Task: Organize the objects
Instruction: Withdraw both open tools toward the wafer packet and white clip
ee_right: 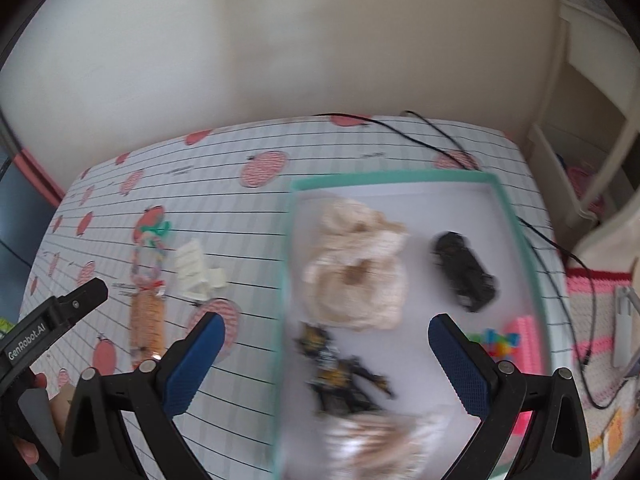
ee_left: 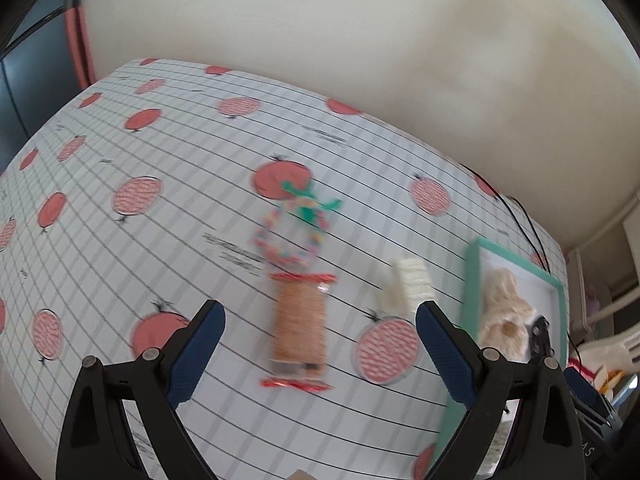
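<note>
The left gripper [ee_left: 320, 344] hovers with fingers wide apart over the snack packet [ee_left: 298, 326], which lies on the tablecloth [ee_left: 120, 264], long axis pointing away toward the beaded ring [ee_left: 286, 236]. Right of it lies a white clip [ee_left: 404, 284]. The right gripper [ee_right: 326, 354], also spread and empty, hangs above the teal-rimmed tray [ee_right: 392, 178].

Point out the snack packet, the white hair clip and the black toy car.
snack packet [ee_left: 298, 322]: left wrist view, middle of the orange wrapper.
white hair clip [ee_right: 195, 270]: right wrist view, on its toothed body.
black toy car [ee_right: 464, 270]: right wrist view, on its roof.
</note>
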`<state>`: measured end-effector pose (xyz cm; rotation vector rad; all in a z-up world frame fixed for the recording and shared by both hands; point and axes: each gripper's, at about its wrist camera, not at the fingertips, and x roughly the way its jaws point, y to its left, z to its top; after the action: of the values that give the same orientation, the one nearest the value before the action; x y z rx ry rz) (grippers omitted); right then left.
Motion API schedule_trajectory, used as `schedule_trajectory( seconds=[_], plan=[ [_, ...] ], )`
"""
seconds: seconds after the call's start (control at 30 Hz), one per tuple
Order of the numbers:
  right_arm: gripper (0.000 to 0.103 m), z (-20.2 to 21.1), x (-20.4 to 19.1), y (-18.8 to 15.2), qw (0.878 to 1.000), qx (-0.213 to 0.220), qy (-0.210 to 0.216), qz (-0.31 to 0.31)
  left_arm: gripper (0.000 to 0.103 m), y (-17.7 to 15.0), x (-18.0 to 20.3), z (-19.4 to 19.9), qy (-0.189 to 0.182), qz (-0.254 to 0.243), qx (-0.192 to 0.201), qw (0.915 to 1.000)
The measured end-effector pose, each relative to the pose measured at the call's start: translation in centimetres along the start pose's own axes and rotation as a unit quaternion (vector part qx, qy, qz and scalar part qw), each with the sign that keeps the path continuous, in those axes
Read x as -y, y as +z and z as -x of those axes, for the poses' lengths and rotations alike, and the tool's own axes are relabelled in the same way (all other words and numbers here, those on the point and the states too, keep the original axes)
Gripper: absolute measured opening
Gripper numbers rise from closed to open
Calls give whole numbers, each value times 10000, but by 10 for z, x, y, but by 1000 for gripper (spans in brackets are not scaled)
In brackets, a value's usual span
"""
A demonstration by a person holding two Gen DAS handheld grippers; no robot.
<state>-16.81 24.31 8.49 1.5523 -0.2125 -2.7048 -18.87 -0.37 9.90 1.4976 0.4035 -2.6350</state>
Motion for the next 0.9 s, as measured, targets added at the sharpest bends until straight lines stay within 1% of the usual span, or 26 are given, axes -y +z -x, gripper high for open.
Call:
schedule_trajectory(
  seconds=[0.23, 0.4, 0.57, 0.77, 0.9],
  plan=[
    [103, -13, -54, 2, 9993, 11, 176, 328, 96, 15, -44, 3, 175, 239, 69, 9995],
    [103, -25, -76, 2, 9986, -5, 265, 467, 96, 22, -65, 2, 226, 383, 76, 9990],
    [103, -34, -87, 3, 9979, 82, 321, 556, 96, 22, -68, -5, 188, 400, -4, 9990],
    [103, -43, -97, 4, 9962, 301, 388, 716, 96, 21, -57, -19, 5, 263, -153, 9995],
    [102, -53, -98, 4, 9959, 334, 411, 731, 96, 19, -52, -31, -116, 215, -324, 9992]
  ],
)
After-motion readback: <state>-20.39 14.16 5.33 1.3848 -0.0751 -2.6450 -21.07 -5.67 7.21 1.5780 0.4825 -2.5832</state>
